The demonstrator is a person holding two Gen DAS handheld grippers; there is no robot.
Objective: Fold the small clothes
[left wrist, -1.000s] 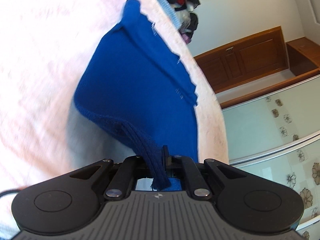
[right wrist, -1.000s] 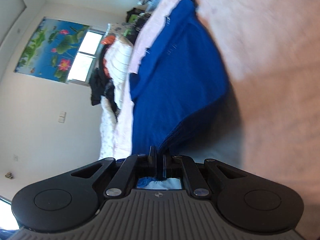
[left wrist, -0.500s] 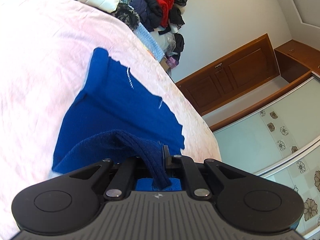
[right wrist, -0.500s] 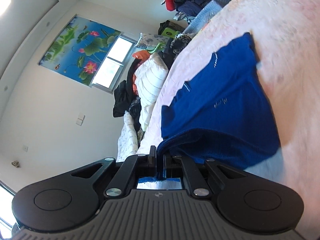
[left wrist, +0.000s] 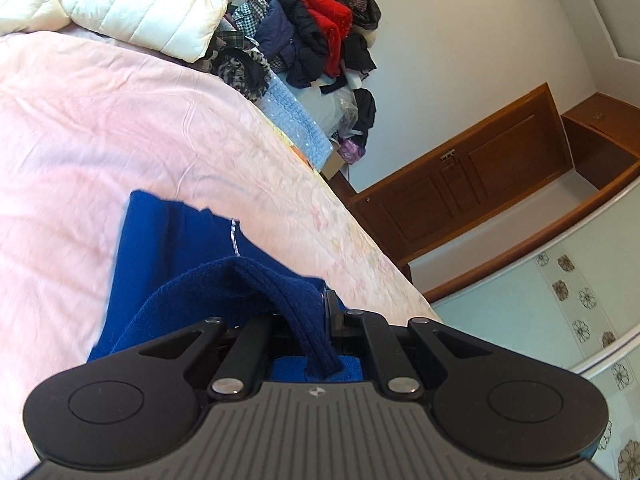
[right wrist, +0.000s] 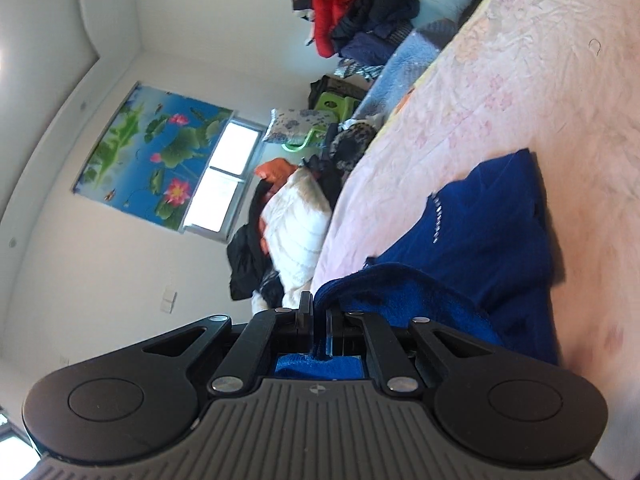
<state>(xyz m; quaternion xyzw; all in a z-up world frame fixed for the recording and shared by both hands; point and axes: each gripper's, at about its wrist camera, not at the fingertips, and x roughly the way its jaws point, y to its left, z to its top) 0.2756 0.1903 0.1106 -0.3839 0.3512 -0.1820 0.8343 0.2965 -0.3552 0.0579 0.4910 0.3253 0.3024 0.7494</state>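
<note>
Jaws of both the left gripper (left wrist: 326,312) and right gripper (right wrist: 318,316) pinch one edge of the blue garment (left wrist: 176,248), which trails toward twelve o'clock across the pink bed (left wrist: 100,120), equally near both.

Both wrist cameras sit close above a pink wrinkled bedsheet (left wrist: 120,120), each looking along its fingers; both share the blue knitted garment (left wrist: 176,236) (right wrist: 492,232) at lower centre.
</note>
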